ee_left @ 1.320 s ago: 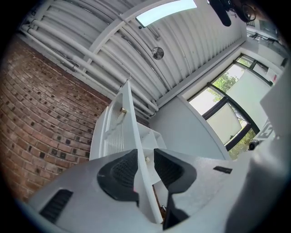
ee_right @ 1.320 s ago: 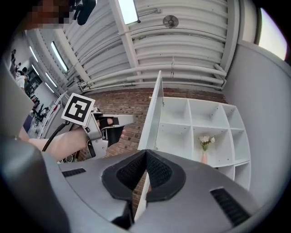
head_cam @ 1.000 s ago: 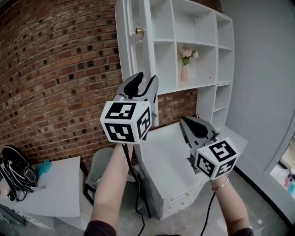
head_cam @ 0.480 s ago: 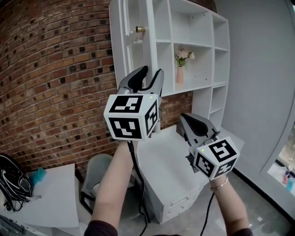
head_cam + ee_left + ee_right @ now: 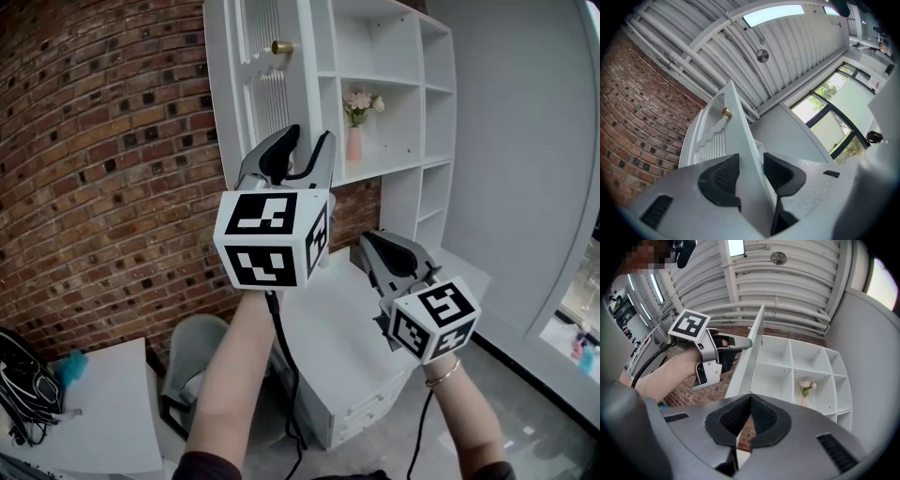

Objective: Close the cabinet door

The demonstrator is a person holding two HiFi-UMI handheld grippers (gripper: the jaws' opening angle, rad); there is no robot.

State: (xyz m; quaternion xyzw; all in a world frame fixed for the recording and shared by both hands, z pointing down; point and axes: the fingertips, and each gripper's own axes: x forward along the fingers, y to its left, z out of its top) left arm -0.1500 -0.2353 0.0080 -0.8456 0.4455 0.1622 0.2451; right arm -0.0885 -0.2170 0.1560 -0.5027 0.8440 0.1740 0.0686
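The white cabinet door [image 5: 258, 94] stands open, swung out from the shelf unit [image 5: 403, 56], with a brass knob [image 5: 281, 47] near its top. My left gripper [image 5: 302, 141] is raised at the door's free edge and points upward. In the left gripper view the door [image 5: 717, 136] runs between the jaws of the left gripper [image 5: 751, 171], which stand wide and do not clamp it. My right gripper [image 5: 370, 239] hangs lower and to the right, apart from the door. Its pads [image 5: 761, 416] meet at the tips with nothing between them.
A pink vase of flowers [image 5: 354, 131] stands on a shelf just right of the door. A white desk with drawers [image 5: 328, 347] is below the grippers. A grey chair [image 5: 192, 356], a small white table [image 5: 94, 412] and a brick wall [image 5: 112, 187] lie to the left.
The left gripper has risen a little along the door's edge and its jaws have spread slightly. The right gripper has drifted slightly left. The door shows more of its ribbed face.
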